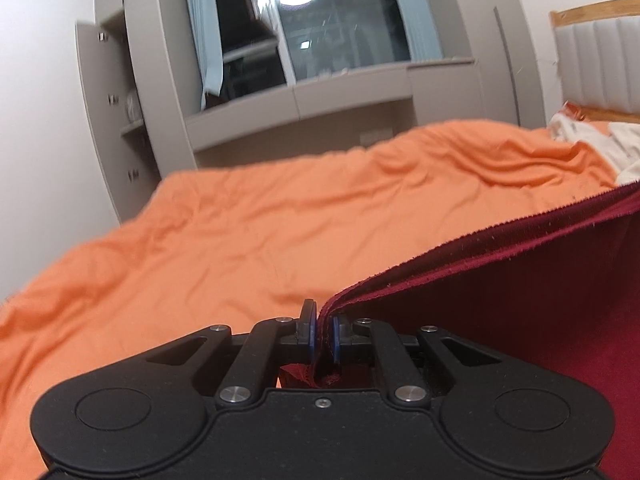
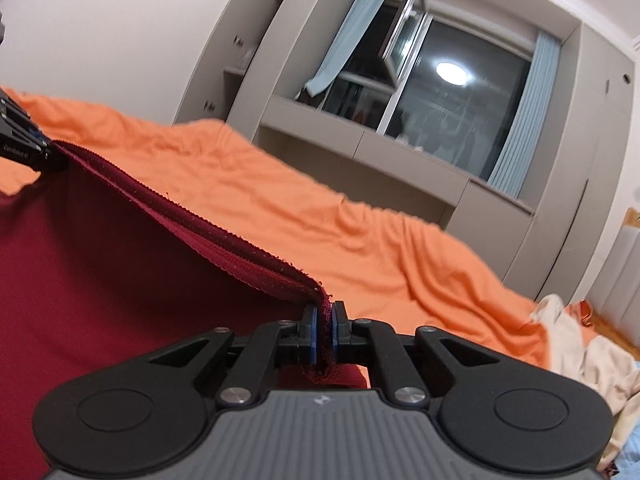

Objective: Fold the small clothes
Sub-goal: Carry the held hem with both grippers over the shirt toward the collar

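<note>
A dark red garment (image 1: 520, 300) hangs stretched between my two grippers above an orange bed cover (image 1: 240, 232). My left gripper (image 1: 323, 334) is shut on one end of its ribbed hem. My right gripper (image 2: 325, 330) is shut on the other end of the hem of the garment (image 2: 100, 260). The hem runs taut from one gripper to the other, and the cloth drops below it. The left gripper also shows at the far left of the right wrist view (image 2: 24, 144). The garment's lower part is hidden.
The orange cover (image 2: 360, 220) spreads over the whole bed. Cream and white clothes (image 2: 592, 352) lie heaped at the bed's right end, also in the left wrist view (image 1: 592, 136). Grey cabinets and a dark window (image 1: 340, 28) stand behind the bed. A padded headboard (image 1: 600, 60) is at the right.
</note>
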The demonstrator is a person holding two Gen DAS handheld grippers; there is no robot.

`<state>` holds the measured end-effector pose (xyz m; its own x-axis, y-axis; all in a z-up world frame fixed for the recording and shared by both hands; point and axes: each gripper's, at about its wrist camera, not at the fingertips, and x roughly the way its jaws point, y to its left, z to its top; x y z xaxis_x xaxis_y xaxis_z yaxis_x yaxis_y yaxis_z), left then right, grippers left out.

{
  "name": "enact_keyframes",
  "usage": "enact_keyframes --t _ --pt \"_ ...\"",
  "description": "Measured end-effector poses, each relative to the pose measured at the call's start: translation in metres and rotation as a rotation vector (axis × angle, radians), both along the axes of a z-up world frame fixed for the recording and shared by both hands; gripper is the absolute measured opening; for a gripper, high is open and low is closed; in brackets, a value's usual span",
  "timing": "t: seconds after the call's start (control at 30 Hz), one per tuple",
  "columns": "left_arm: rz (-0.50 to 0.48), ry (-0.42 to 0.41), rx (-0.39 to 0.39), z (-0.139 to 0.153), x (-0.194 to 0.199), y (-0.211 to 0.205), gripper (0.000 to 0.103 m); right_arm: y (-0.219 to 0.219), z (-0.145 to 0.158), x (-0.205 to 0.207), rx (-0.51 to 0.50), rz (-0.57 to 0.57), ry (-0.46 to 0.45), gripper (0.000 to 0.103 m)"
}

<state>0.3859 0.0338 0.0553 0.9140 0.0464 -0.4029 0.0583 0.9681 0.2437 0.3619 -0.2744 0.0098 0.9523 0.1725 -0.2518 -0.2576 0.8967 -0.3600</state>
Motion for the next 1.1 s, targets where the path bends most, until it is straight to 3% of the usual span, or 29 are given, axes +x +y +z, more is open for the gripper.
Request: enact_keyframes --t 0.2,0.47,0.7,0.77,0.87,0.97,1.0,1.1 --pt "0.028 0.076 0.057 -0.024 0.032 -0.007 0.009 0.004 -0.029 0.034 -0.023 0.010 0.079 0.007" --pt "0.064 0.197 -0.002 -0.053 0.067 0.002 0.012 0.004 -0.049 0.055 -0.025 0.001 0.158 0.008" --pt "0.096 0.242 -0.080 -0.044 0.088 0.006 0.014 0.003 -0.050 0.061 -0.019 -0.001 0.181 0.009" --pt "0.110 0.255 -0.071 -0.046 0.093 0.003 0.017 0.000 -0.051 0.063 -0.008 0.001 0.192 0.010" --pt "0.125 0.289 -0.042 -0.057 0.099 -0.002 0.022 -0.004 -0.050 0.064 0.006 -0.005 0.202 0.020" --pt "0.143 0.315 -0.053 -0.063 0.104 -0.002 0.028 -0.008 -0.048 0.064 0.016 -0.016 0.206 0.050" --pt "0.153 0.321 -0.058 -0.063 0.105 -0.001 0.036 -0.009 -0.047 0.064 0.021 -0.018 0.204 0.059" --pt "0.168 0.318 -0.087 -0.060 0.104 0.005 0.068 -0.014 -0.043 0.063 0.030 -0.015 0.212 0.074"
